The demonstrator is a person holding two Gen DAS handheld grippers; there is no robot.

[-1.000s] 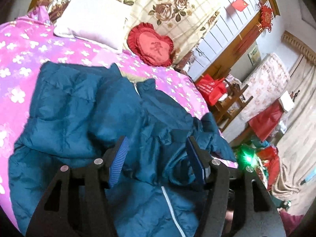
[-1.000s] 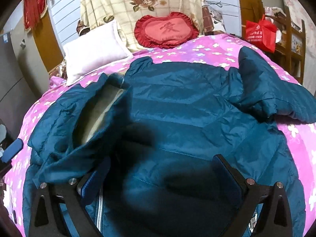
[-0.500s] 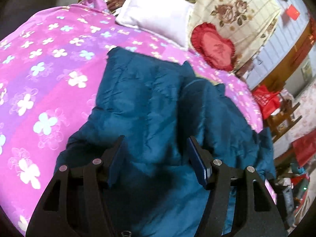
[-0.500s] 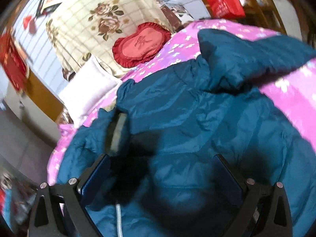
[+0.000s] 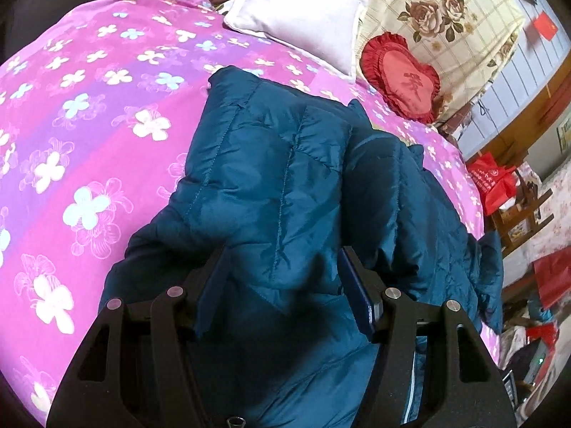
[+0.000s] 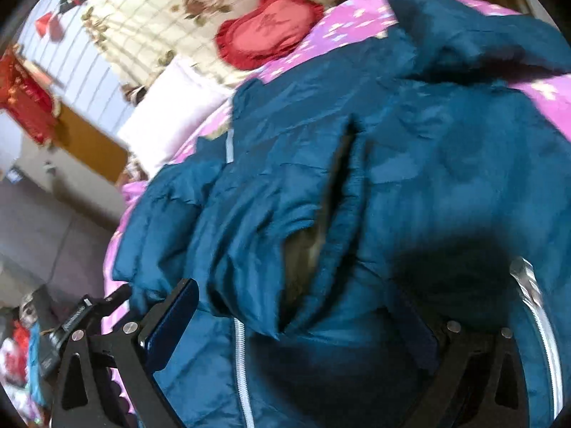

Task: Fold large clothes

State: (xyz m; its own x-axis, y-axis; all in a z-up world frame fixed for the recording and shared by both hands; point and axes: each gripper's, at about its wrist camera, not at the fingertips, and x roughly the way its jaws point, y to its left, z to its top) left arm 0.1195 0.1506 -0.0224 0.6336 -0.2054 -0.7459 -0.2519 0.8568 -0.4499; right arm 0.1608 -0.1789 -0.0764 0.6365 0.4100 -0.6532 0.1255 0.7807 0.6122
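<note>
While the teal padded jacket point(image 5: 285, 185) lies spread and rumpled across the pink flowered bedspread point(image 5: 89, 125), both tools hang over it with jaws apart: the left gripper point(image 5: 282, 285) straddles a puffed fold, the right gripper point(image 6: 296, 317) the zipper edge. I judge a good fold needs each to pinch one layer only, then lift evenly.

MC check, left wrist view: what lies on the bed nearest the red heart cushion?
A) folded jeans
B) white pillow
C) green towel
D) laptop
B: the white pillow lies just left of the red heart cushion at the head of the bed, beyond the jacket.
</note>
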